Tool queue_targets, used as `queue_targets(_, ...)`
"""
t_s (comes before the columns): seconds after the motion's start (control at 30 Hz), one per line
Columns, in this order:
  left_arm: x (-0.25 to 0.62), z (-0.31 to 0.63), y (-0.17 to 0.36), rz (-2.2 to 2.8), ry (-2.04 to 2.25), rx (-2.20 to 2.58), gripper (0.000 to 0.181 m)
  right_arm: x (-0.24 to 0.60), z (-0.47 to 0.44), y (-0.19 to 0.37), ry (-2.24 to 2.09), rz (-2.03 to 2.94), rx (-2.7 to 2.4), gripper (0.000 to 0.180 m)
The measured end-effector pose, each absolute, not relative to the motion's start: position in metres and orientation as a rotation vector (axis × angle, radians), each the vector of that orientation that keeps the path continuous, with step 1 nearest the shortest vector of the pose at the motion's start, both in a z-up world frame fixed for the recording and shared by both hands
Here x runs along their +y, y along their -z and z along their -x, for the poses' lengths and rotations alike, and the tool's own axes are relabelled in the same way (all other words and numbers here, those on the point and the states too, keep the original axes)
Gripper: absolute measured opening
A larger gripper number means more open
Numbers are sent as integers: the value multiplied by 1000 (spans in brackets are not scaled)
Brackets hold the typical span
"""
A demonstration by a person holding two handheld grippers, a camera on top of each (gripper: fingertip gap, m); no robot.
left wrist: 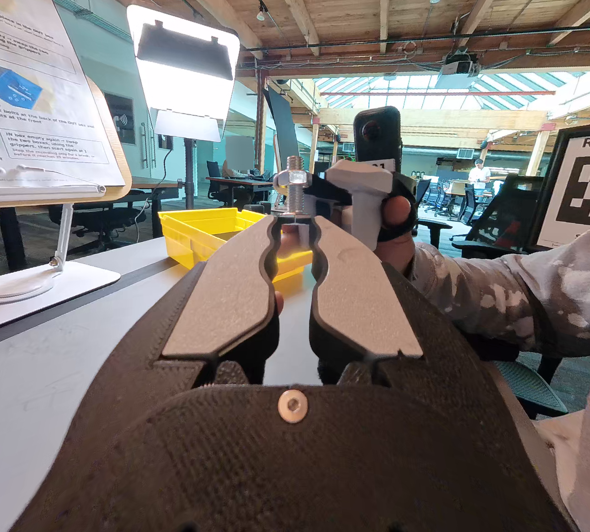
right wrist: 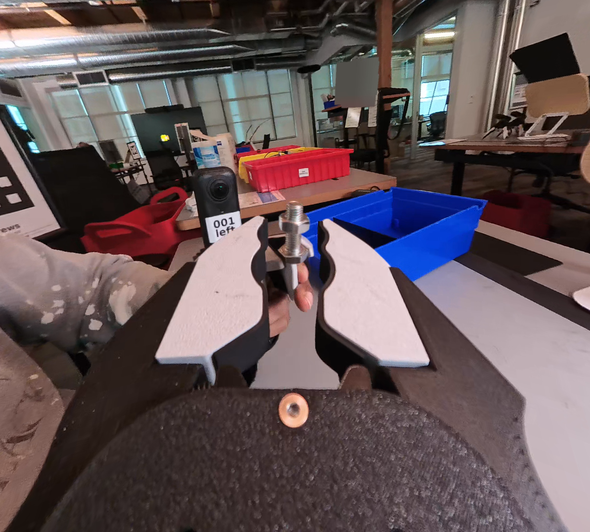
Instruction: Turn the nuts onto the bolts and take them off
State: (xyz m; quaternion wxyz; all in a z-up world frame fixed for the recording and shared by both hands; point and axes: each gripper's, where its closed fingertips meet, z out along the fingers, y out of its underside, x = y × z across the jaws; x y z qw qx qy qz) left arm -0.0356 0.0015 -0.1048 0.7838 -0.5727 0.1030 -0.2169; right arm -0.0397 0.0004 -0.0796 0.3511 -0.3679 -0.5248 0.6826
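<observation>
A silver bolt (left wrist: pixel 293 199) stands upright with its head clamped between the fingertips of my left gripper (left wrist: pixel 293 220). A hex nut (left wrist: pixel 292 180) sits on its thread, a little below the tip. In the right wrist view the bolt (right wrist: pixel 293 239) and nut (right wrist: pixel 293 223) stand between the jaws of my right gripper (right wrist: pixel 292 224). The jaws are open, with a small gap on each side of the nut. The left gripper's fingertips (right wrist: pixel 292 274) hold the bolt head from below. The right gripper (left wrist: pixel 354 194) also shows in the left wrist view, reaching in from the right at nut height.
A yellow bin (left wrist: pixel 185 236) sits on the grey table (left wrist: pixel 64 373) behind the bolt. A blue divided bin (right wrist: pixel 431 248) stands at the right. A sheet on a white stand (left wrist: pixel 48 101) is at the left, beside a lamp panel (left wrist: pixel 185 70). A sleeved arm (left wrist: pixel 479 287) comes in from the right.
</observation>
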Motion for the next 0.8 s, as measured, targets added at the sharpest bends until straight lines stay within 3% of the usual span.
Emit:
queue_targets(0.07, 0, 35, 103, 1230, 471, 218, 18, 6, 40, 79, -1759, 956, -1336, 20)
queue_targets(0.1, -1, 37, 100, 1213, 482, 211, 18, 15, 41, 79, -1747, 994, -1300, 2)
queue_targets(0.13, -3, 38, 98, 1205, 492, 208, 17, 25, 41, 78, -1731, 1007, -1256, 0)
queue_targets(0.37, -1, 35, 102, 1215, 490, 218, 18, -2, 40, 79, -1788, 953, -1366, 33)
queue_targets(0.57, -3, 40, 99, 1201, 503, 200, 17, 29, 43, 77, -1748, 1019, -1234, 5)
queue_targets(0.7, -3, 36, 99, 1200, 502, 212, 18, 17, 40, 77, -1813, 994, -1298, 24)
queue_targets(0.8, -1, 33, 103, 1212, 512, 224, 18, -3, 40, 78, -1826, 954, -1364, 28)
